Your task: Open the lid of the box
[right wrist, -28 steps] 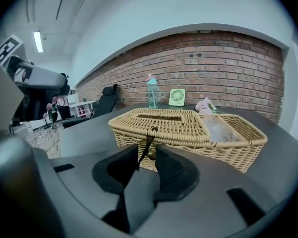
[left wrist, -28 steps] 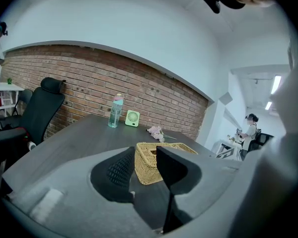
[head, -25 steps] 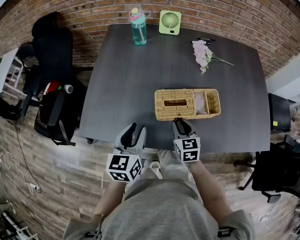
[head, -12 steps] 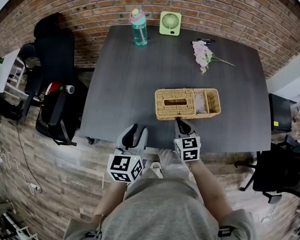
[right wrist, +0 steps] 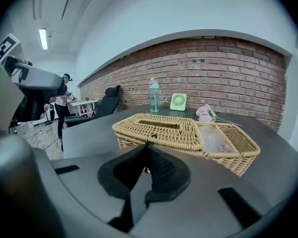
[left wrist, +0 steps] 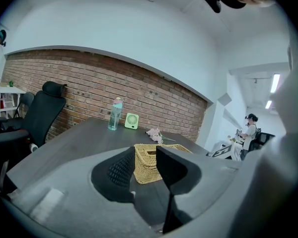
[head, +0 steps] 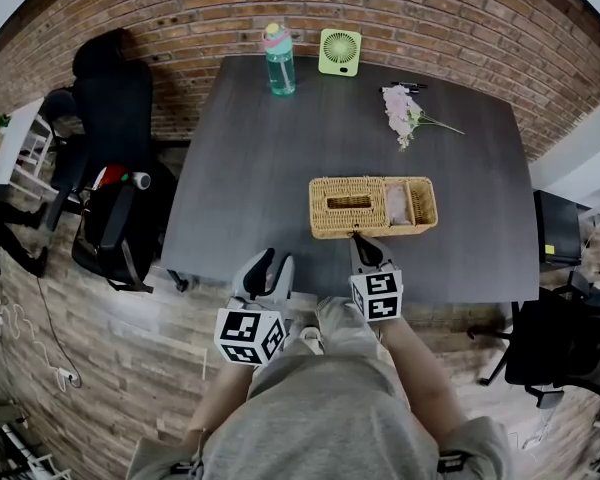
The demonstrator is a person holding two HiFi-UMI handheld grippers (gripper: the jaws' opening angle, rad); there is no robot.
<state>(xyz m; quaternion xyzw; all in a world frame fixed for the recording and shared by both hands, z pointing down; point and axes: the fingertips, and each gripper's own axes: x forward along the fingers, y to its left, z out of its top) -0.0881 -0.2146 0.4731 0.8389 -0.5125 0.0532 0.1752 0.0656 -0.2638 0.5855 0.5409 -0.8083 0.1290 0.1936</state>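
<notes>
A long wicker box (head: pixel 372 206) lies on the dark table (head: pixel 260 168). Its woven lid (head: pixel 345 206) with a slot covers the left part and lies flat; the right compartment (right wrist: pixel 238 143) is uncovered. My right gripper (head: pixel 358 238) is at the box's near side. In the right gripper view its jaws (right wrist: pixel 147 147) are closing and stand nearly together under the lid's (right wrist: pixel 159 125) front rim, where a small dark tab (right wrist: pixel 151 139) sits at their tips. My left gripper (head: pixel 268 263) hangs open off the table's front edge, nothing in it (left wrist: pixel 145 155).
At the table's far edge stand a teal bottle (head: pixel 277 56) and a green fan (head: pixel 339 48). Pink flowers (head: pixel 405 111) lie behind the box. Black office chairs stand to the left (head: pixel 105 98) and right (head: pixel 560 338). A person (left wrist: pixel 249 128) stands far off.
My right gripper's jaws have drawn together at the box's near side. The left gripper and the box have not moved.
</notes>
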